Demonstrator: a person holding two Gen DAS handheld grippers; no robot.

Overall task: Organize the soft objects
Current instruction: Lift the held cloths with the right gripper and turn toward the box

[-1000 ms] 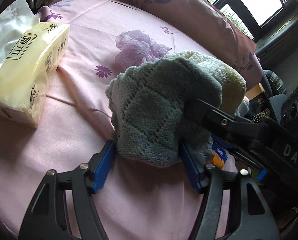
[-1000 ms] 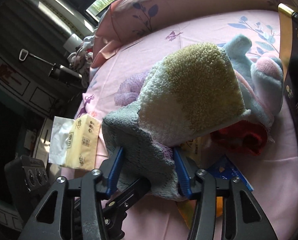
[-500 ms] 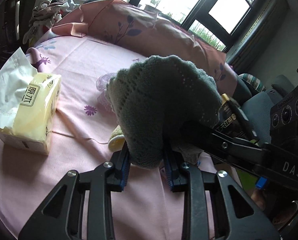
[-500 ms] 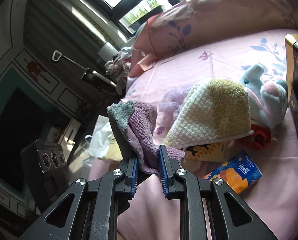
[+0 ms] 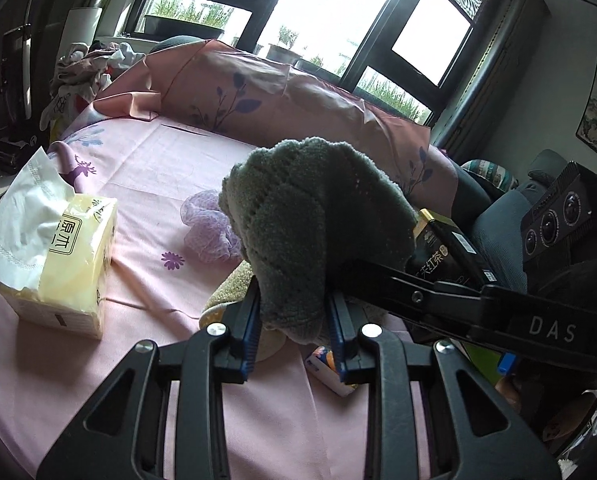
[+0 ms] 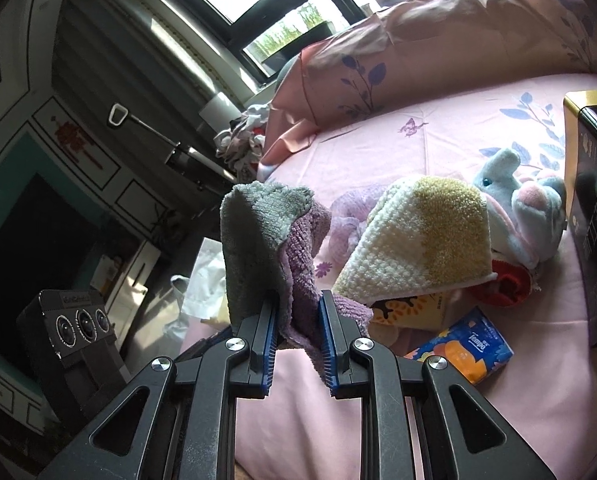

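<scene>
Both grippers hold the same grey-green and purple knitted cloth, lifted above the pink bed. My left gripper is shut on its grey-green side. My right gripper is shut on its other end, where the grey and purple faces show. A yellow and white towel lies on the bed over a box, beside a blue and pink plush toy and a red cloth. A purple mesh puff lies behind the cloth.
A yellow tissue pack lies at the left. A black and gold box stands at the right. A blue tissue packet and an orange box lie near the towel. A pink pillow lines the far edge.
Both grippers closed on the grey-green and purple cloth and lifted it off the yellow and white towel. The towel stayed on the bed.
</scene>
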